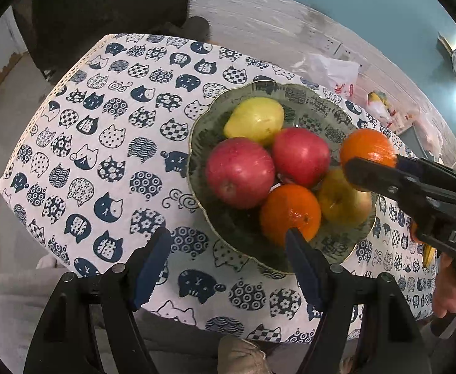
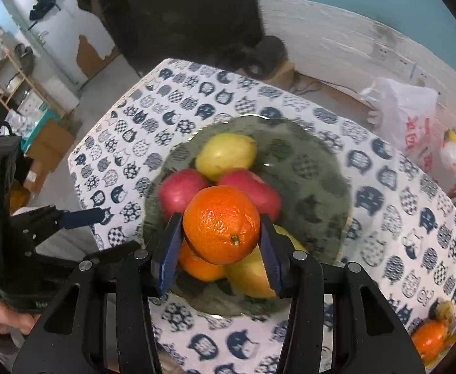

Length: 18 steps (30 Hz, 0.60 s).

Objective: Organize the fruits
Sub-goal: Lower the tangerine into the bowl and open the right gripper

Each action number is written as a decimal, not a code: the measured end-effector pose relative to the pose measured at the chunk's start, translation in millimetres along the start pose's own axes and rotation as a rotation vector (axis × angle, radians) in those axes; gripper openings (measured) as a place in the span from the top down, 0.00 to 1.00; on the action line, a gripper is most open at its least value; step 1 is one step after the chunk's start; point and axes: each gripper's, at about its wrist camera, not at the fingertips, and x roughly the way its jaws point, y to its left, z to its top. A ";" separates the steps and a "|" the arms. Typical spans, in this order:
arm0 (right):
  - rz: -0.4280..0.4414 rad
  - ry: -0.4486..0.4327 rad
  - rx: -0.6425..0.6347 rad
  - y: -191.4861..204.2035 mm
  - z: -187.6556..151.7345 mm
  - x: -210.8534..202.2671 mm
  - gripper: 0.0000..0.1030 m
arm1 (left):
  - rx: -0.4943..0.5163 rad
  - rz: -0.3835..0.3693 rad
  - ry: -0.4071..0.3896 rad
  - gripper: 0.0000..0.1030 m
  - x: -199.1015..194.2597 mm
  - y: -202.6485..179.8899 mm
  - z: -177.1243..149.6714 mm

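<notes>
A green patterned bowl [image 1: 337, 246] stands on the cat-print tablecloth [image 1: 103, 143] and holds a yellow pear [image 1: 256, 120], two red apples [image 1: 238, 171], an orange [image 1: 290, 213] and a yellow-green apple [image 1: 341, 201]. My right gripper [image 2: 220, 240] is shut on a second orange [image 2: 221, 224] and holds it above the bowl [image 2: 315, 168]; it shows in the left wrist view [image 1: 368, 168] over the bowl's right side. My left gripper [image 1: 228, 268] is open and empty, near the bowl's front rim.
More fruit, an orange [image 2: 429, 339] among it, lies at the table's right front corner. A white plastic bag [image 2: 405, 118] sits beyond the table on the right. A dark chair [image 2: 178, 9] stands behind the table.
</notes>
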 end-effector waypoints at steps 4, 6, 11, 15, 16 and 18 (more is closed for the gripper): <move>0.002 0.035 -0.012 13.3 3.1 18.8 0.55 | -0.002 0.005 0.001 0.25 -0.8 8.2 -2.1; -0.015 0.060 -0.020 17.9 3.0 31.3 0.54 | -0.007 0.006 0.004 0.25 0.2 11.2 -2.5; -0.046 0.106 -0.044 21.3 -0.3 55.3 0.53 | -0.006 0.002 0.005 0.25 -0.6 13.5 -2.8; -0.033 0.099 -0.050 19.1 -1.5 54.8 0.51 | -0.007 -0.003 0.008 0.25 0.0 12.9 -1.9; -0.029 0.096 -0.052 18.8 -1.5 53.7 0.49 | -0.006 -0.001 0.008 0.25 0.1 11.7 -1.6; -0.029 0.084 -0.052 18.3 -1.8 50.7 0.43 | 0.001 -0.003 0.008 0.25 0.3 8.8 -0.7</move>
